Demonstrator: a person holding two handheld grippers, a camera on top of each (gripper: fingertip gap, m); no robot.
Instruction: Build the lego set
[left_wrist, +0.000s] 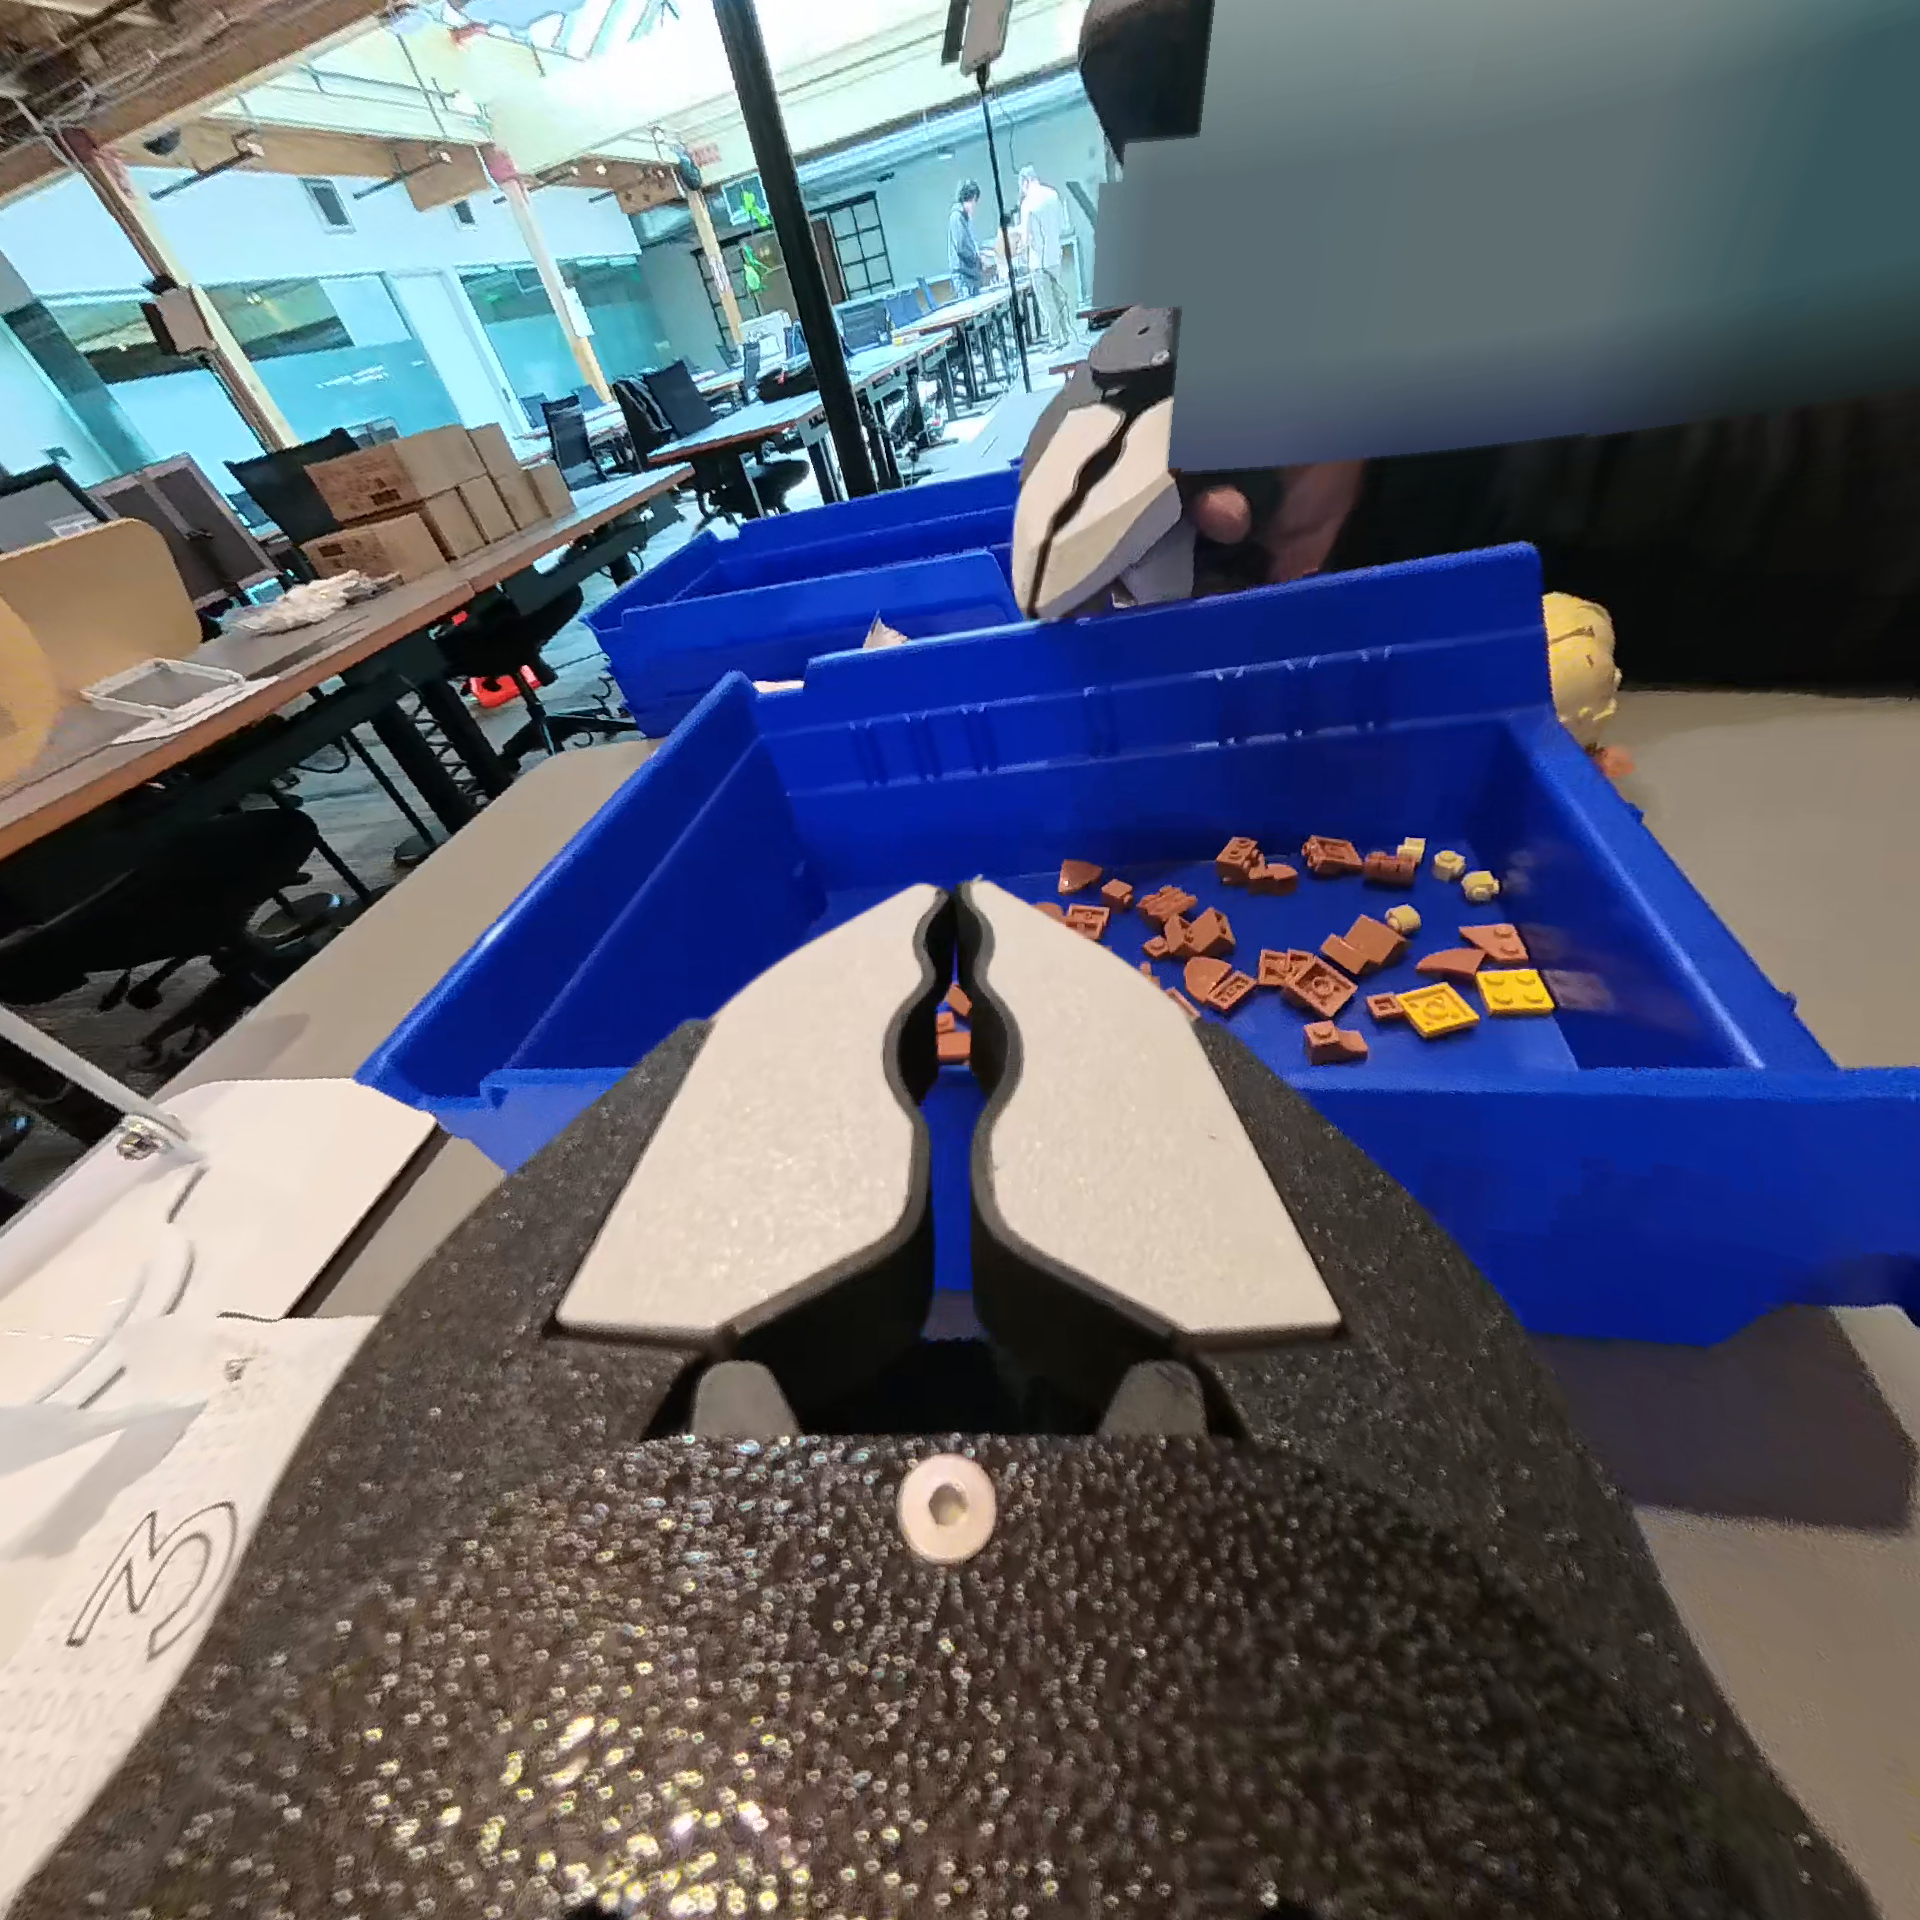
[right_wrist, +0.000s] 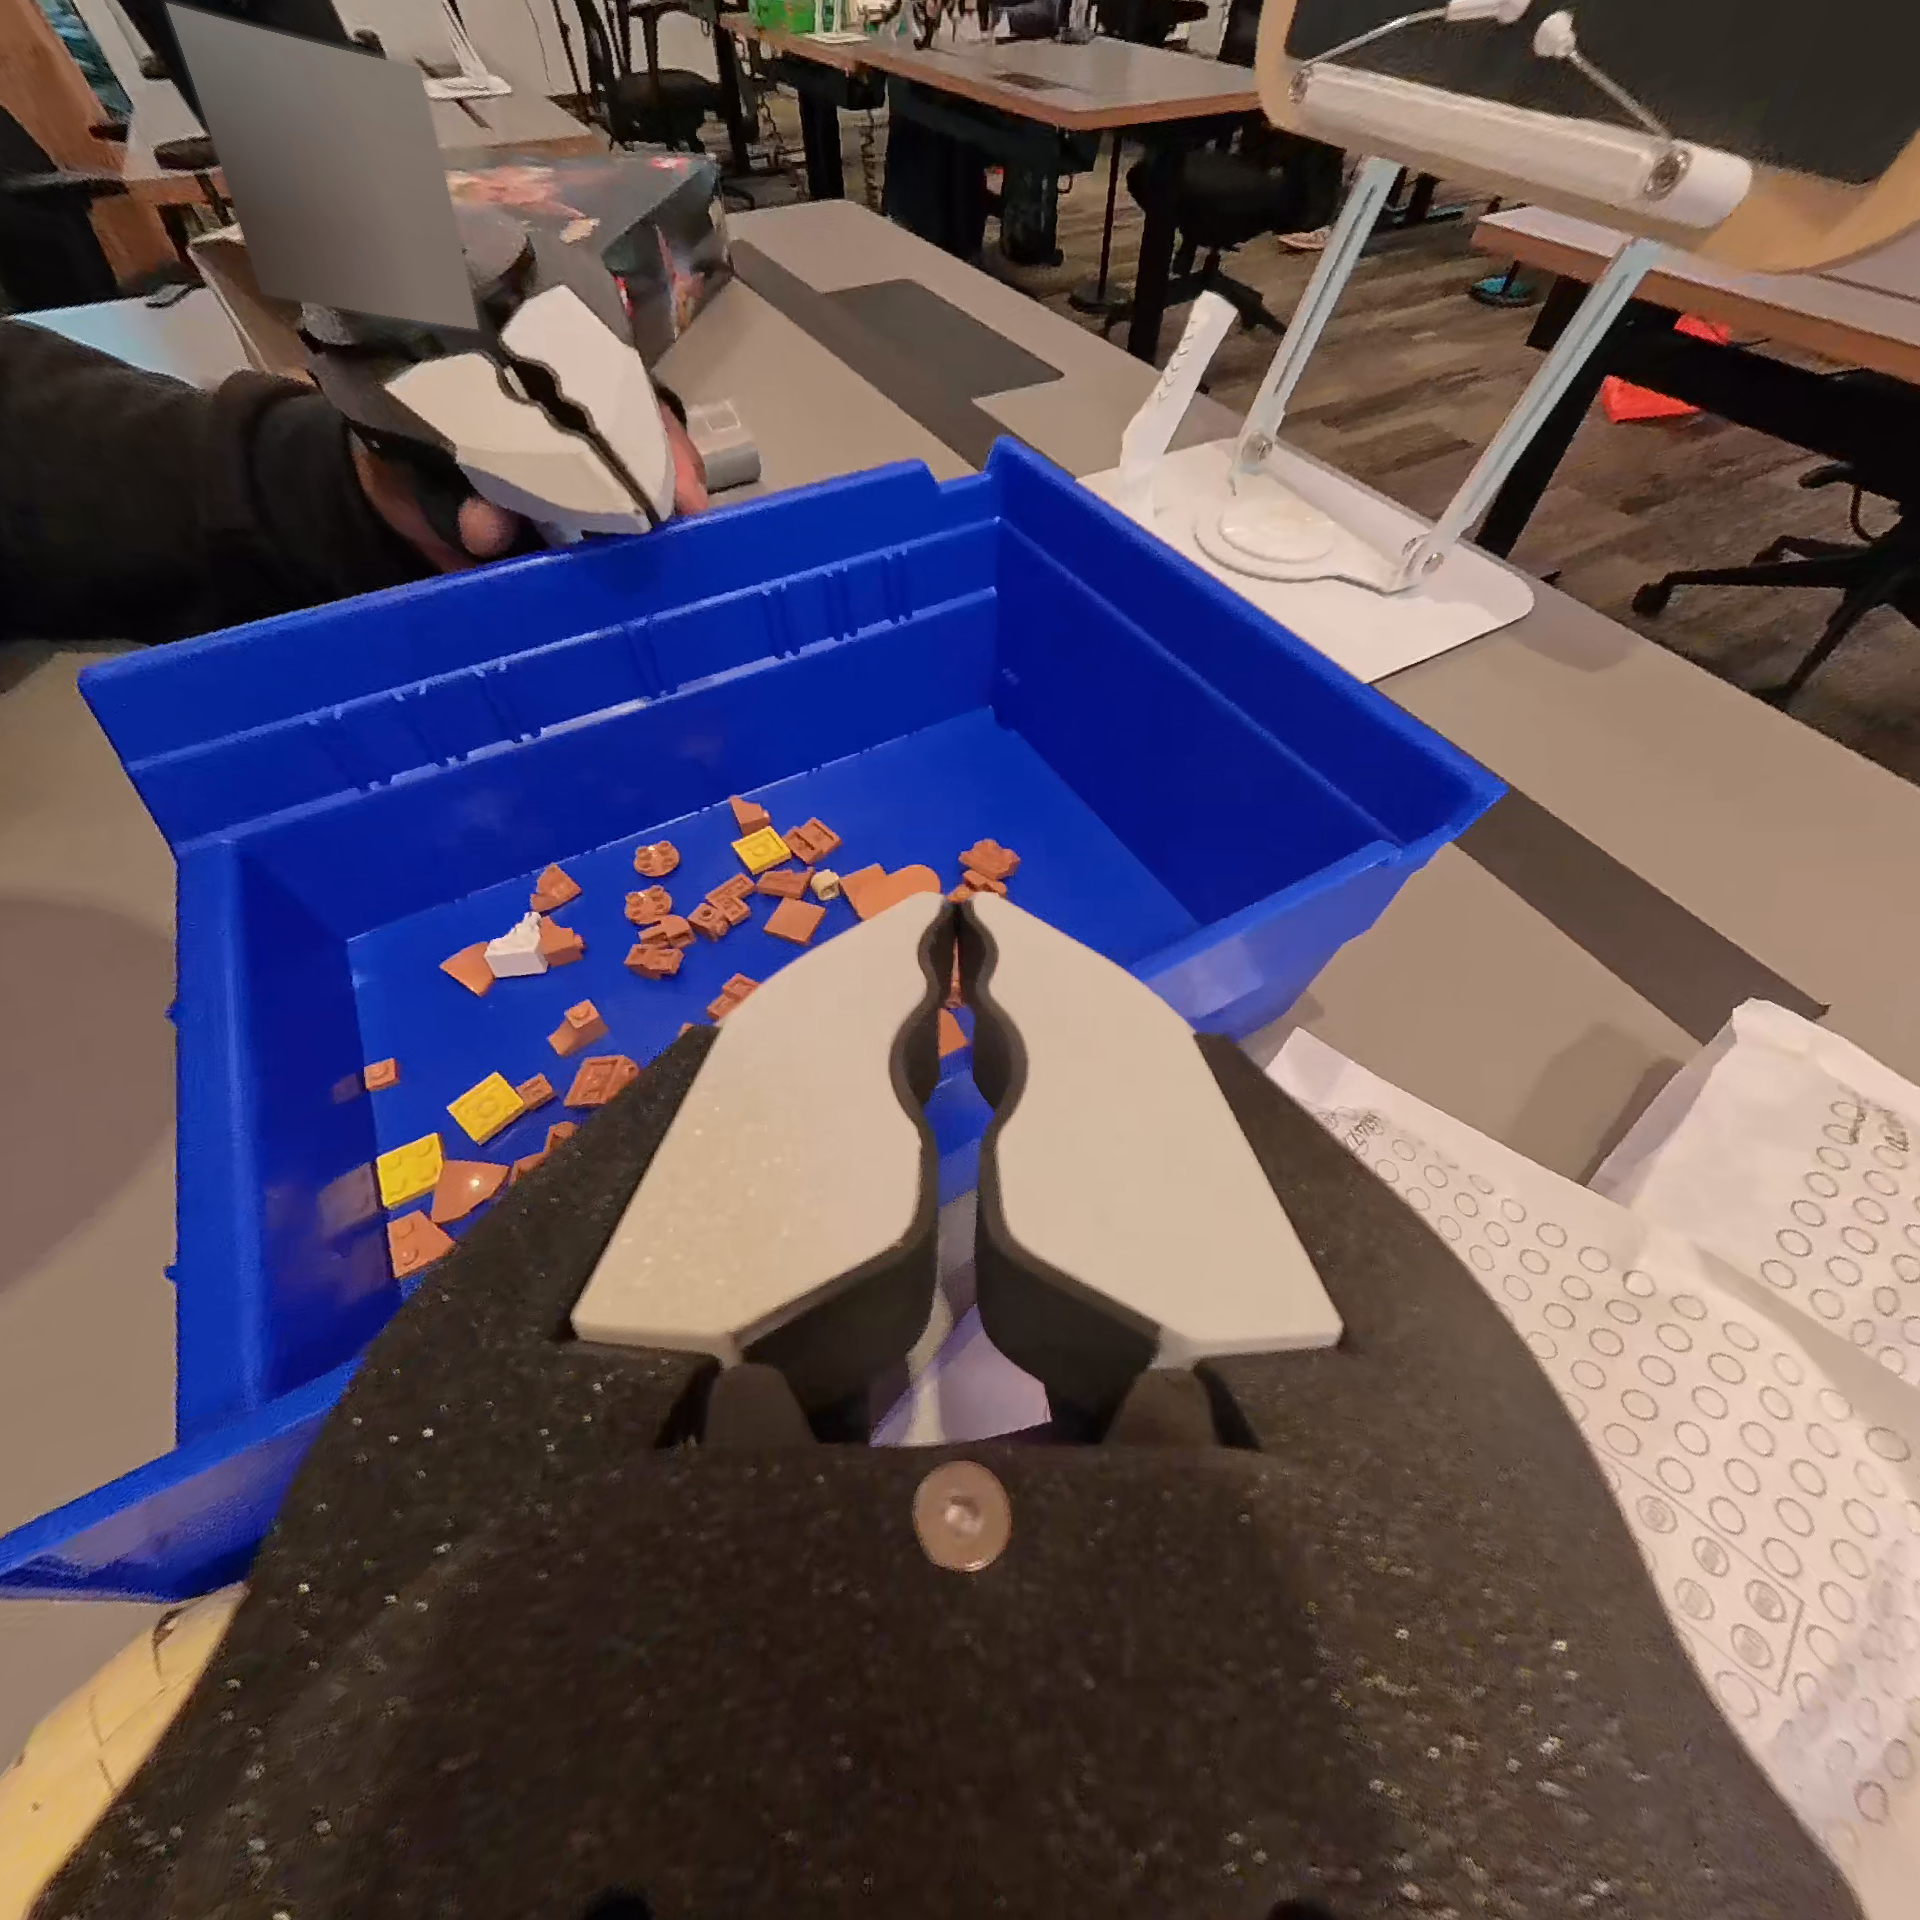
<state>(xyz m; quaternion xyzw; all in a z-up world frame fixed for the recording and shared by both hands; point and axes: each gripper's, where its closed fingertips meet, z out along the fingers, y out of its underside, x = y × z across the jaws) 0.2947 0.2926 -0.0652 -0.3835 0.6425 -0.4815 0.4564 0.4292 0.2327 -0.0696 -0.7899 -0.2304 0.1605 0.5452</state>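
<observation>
Hovering above the blue bin's (right_wrist: 1247, 707) near rims, both claws (left_wrist: 956, 896) (right_wrist: 957, 914) pinched together, bare.

Opposite wrist views — both near, sharing blue bin (left_wrist: 1195, 727).

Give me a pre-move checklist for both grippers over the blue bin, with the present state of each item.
1. Left gripper fingertips together, nothing visible between them: ok.
2. Right gripper fingertips together, nothing visible between them: ok.
3. Blue bin upright on the grey table: ok.
4. Toy bricks lie loose on the bin floor, mostly brown pieces, some yellow plates, one white piece: ok.
5. Both grippers above the bin, clear of its walls: ok.
6. Bricks hidden under each gripper's body: cannot tell.
</observation>
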